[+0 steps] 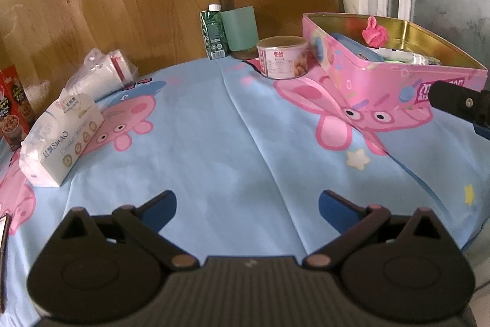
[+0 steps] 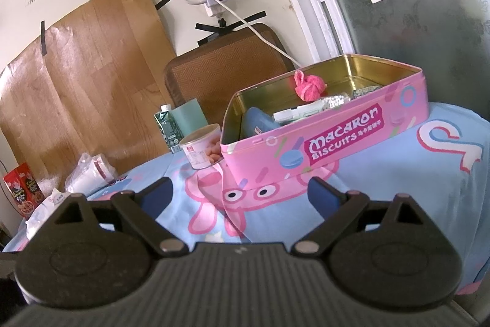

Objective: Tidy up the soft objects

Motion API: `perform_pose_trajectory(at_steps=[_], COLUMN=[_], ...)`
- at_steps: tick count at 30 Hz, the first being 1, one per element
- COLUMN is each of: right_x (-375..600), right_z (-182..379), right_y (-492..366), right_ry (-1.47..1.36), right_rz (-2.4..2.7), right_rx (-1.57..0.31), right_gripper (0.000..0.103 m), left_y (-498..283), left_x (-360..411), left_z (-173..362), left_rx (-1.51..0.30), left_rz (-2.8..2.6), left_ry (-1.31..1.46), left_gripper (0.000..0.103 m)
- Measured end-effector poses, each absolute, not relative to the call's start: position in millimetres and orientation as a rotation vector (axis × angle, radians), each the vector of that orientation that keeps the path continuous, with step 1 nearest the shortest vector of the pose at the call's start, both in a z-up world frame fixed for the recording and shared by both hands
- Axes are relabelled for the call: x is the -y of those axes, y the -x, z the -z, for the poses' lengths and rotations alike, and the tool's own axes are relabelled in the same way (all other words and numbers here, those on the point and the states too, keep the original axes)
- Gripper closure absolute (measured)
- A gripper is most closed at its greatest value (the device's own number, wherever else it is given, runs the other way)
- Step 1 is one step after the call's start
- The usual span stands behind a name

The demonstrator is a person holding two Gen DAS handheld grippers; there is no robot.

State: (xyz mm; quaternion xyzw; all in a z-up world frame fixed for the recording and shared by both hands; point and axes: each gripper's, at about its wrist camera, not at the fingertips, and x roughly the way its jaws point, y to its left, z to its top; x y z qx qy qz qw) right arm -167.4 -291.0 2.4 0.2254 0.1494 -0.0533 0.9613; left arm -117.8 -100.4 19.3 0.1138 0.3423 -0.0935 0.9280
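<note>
With a pink plush toy (image 2: 308, 87) already in the macaron biscuit tin (image 2: 324, 140), the tissue pack (image 1: 61, 140) waits on the counter (image 1: 245, 143); left tongs (image 1: 247, 206) and right tongs (image 2: 240, 193) gape, empty.

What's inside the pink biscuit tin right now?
The pink biscuit tin is open. Inside it are a pink fluffy toy, a blue case leaning on the left wall, and some white packets. The tin's front wall hides whatever lies beneath them.
</note>
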Motion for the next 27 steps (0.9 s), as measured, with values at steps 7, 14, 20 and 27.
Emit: perform_pose_trajectory(at_steps=[7,14,20,27], right_x=[291.7,293.5,293.8,294.0], right_z=[-2.4,-1.1,-1.1,-0.8], right_y=[167.5,167.0,167.3,166.9], right_ry=[-0.461,-0.468,-0.469,-0.467], right_rz=[0.106,0.102,0.099,0.096], right_rx=[-0.303,-0.306,-0.305,-0.305], right_gripper=[0.006,0.006,0.006,0.006], left_y=[118.4,119.1,118.5,118.3], left_x=[102.7,105.4,106.8,109.4], left_z=[-19.1,-17.5,-16.6,-16.0], left_rx=[-0.709,-0.707,-0.712,-0.715], left_rz=[0.192,0.195,0.196,0.200], left_ry=[-0.240,-0.259,-0.262,-0.266], left_gripper=[0.000,0.000,0.000,0.000])
